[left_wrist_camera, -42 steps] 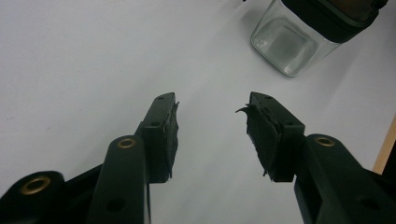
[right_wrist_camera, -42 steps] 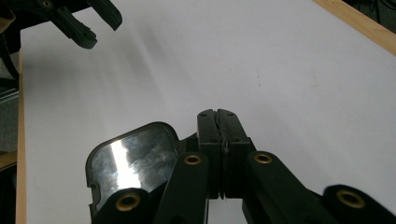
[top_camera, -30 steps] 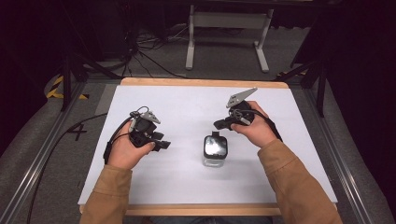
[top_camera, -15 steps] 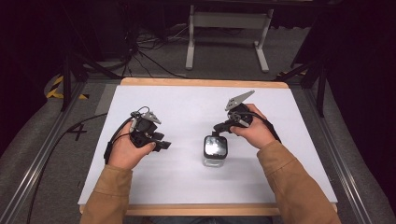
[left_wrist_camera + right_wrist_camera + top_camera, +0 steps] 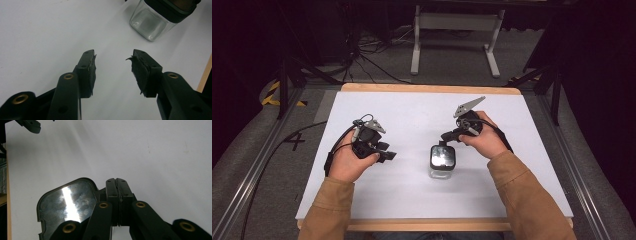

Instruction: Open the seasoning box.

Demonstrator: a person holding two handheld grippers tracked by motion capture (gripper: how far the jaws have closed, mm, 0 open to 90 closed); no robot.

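A white table (image 5: pixel 422 195) with a wooden edge carries the work, and a person in tan sleeves (image 5: pixel 532 200) reaches over it from the near side with a gripper in each hand. Near the middle of the table, a little toward the person's right, stands a jar (image 5: pixel 442 161): clear glass with squared, rounded corners, topped by a dark-rimmed lid (image 5: pixel 442 156) whose glossy face catches the light. It sits upright on the bare surface. The right gripper (image 5: pixel 446 138) is just behind the jar and touching or nearly touching the lid's far edge; in the right gripper view its two jaws are pressed flat together with nothing between them, and the lid (image 5: pixel 67 205) lies just beside and below them, so the jaws are closed beside the lid and not around it. The grey plate (image 5: pixel 469 106) on this gripper tilts up toward the far side of the table. The left gripper (image 5: pixel 388 153) is held well apart from the jar, to its left, pointing roughly toward it. Its jaws stand apart with only table between the worn black pads (image 5: pixel 140 72), and they have just been closing a little; the jar (image 5: pixel 152 23) shows farther off in the left gripper view, beyond the tips. A black cable (image 5: pixel 337 145) loops from the left gripper around the wrist.
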